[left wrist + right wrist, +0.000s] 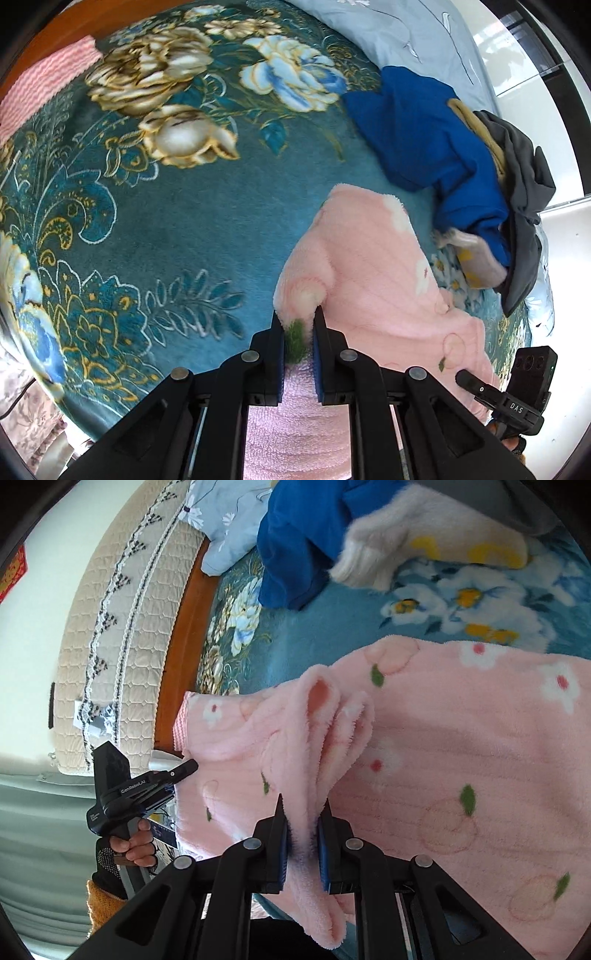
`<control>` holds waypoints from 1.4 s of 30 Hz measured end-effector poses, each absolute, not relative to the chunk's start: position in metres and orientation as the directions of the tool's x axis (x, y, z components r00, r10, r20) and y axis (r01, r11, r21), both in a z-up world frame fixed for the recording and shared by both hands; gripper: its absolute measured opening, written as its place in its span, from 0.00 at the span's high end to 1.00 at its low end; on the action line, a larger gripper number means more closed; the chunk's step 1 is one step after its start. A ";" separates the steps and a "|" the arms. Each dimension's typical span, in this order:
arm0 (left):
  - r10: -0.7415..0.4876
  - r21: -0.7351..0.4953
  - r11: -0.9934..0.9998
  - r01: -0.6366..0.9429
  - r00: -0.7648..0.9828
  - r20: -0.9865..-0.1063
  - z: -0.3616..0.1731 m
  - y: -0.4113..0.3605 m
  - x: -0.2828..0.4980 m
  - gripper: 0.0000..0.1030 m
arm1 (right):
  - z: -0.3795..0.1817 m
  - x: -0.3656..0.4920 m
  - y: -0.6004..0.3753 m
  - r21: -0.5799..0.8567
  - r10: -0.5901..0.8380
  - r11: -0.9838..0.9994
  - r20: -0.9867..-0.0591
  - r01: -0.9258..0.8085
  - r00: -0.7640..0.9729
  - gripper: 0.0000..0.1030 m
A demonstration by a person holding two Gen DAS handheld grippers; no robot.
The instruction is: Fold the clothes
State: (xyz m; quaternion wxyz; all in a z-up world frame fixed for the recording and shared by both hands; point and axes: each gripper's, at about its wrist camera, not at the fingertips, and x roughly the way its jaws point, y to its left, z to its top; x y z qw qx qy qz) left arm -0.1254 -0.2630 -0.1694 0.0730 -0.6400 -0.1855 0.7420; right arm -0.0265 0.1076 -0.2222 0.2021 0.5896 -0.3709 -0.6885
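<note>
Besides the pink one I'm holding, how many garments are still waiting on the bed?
3, at the far edge: a blue garment, a dark grey garment draped beside it, and a cream fleece piece with yellow spots underneath. More may be hidden in the heap.

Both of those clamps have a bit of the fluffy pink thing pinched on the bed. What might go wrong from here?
Three risks, all guesses:
1. The left tool pinches only a small tuft at the edge of the pink fleece garment, so it may slip free when lifted.
2. The right tool grips a bunched fold of several layers; the fold could come out uneven.
3. The blue garment and the cream fuzzy piece lie close by and could get dragged along.
</note>
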 end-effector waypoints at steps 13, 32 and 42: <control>0.460 -0.490 -0.854 0.175 -0.187 -0.868 -0.243 -0.292 -0.100 0.78 | -0.276 -0.016 0.100 0.652 -0.647 -0.705 -0.753 -0.281 -0.124 0.83; 0.436 -0.448 -0.894 0.021 -0.195 -0.879 -0.194 -0.259 -0.055 0.75 | -0.271 -0.042 0.122 0.747 -0.711 -0.601 -0.662 -0.283 -0.237 0.48; 0.433 -0.453 -0.888 0.084 -0.181 -0.883 -0.215 -0.267 -0.043 0.75 | -0.263 -0.058 0.113 0.742 -0.706 -0.611 -0.669 -0.276 -0.232 0.83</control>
